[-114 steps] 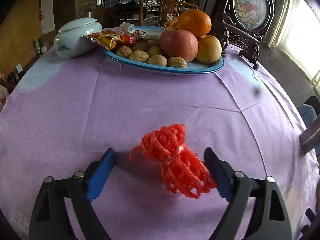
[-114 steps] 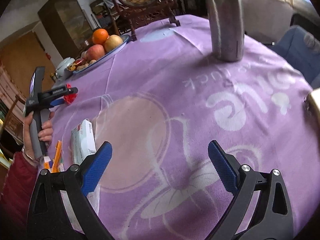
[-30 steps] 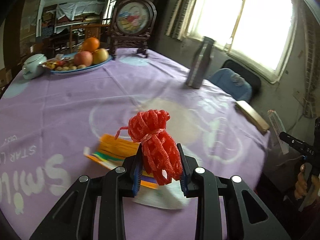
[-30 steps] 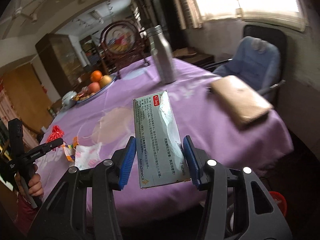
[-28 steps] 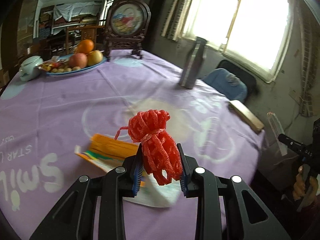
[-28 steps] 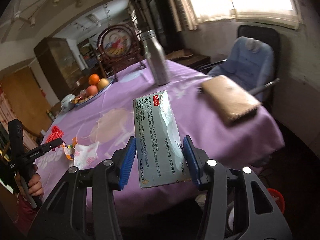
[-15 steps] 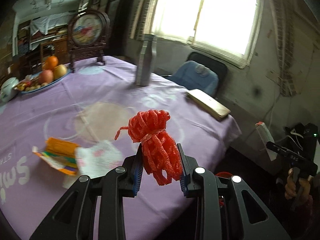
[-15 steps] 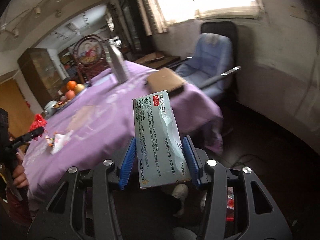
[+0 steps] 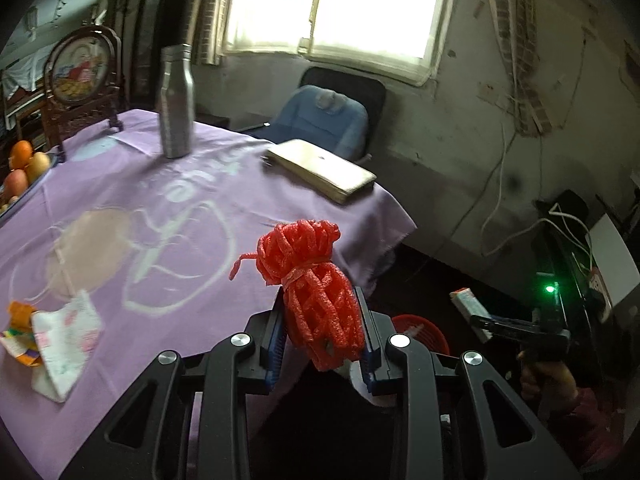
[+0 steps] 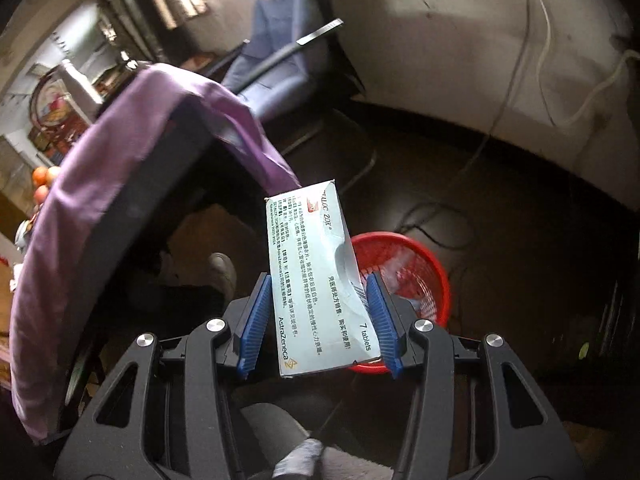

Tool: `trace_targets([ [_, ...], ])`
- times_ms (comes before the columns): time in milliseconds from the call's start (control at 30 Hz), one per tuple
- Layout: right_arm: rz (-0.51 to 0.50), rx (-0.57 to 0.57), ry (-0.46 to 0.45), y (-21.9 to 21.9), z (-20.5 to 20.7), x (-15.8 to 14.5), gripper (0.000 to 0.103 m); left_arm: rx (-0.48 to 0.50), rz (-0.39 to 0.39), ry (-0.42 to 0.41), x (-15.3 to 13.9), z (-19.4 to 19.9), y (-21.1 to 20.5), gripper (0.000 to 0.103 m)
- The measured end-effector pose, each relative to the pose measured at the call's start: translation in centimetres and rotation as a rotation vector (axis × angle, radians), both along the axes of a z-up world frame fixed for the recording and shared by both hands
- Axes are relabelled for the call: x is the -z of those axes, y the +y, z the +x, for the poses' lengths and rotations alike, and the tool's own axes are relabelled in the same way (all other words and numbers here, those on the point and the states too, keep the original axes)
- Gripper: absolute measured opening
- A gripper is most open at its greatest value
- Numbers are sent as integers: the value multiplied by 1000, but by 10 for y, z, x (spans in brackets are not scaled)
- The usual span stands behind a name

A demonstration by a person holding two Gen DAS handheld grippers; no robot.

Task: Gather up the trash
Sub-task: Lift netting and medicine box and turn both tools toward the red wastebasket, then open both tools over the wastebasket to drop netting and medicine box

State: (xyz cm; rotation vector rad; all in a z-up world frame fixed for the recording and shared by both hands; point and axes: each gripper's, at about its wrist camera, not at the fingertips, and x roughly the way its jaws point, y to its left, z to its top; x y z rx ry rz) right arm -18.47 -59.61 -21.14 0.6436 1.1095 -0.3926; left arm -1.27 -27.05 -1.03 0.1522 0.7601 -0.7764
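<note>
Left tongs (image 9: pixel 323 330) clamped on red foam fruit net (image 9: pixel 312 280), right tongs (image 10: pixel 320 320) gripping tablet box (image 10: pixel 316 280) above red wastebasket (image 10: pixel 416 264).

A bright red foam net (image 9: pixel 316 292) sits at centre frame over a lilac tablecloth (image 9: pixel 120 208) printed with white line drawings and a pale peach disc. At lower centre, a pale blue-grey medicine box (image 10: pixel 316 280) with dark lettering and a small red label overlaps a red mesh basket (image 10: pixel 416 268). Blue ribbed pads (image 10: pixel 256 316) edge the black frames.

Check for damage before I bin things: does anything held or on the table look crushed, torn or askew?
Yes. The box in the right gripper is dented along one edge. On the table, a wrapper lies crumpled beside a tissue. The red net looks intact.
</note>
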Motion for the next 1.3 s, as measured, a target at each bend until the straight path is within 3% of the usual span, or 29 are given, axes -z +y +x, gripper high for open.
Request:
trace_targets([
  [100,21,11,18,-7,3,18,51,21,18,16,8,2,-16,30],
  [200,4,63,51,-16,7,35,75,44,48,21,17,1,-34,30],
  [633,49,161,-46,-43,-33,22,75,232,160,62,59,-20,-128,30],
  [1000,66,207,-53,-62,-57,30,75,411,288,136,118,-49,-238,30],
  [1267,101,266,-62,-81,-78,41,75,459,355,159,153,-53,-291,32],
  [1300,104,271,-62,-82,-80,43,75,458,356,155,153,-53,-294,37],
])
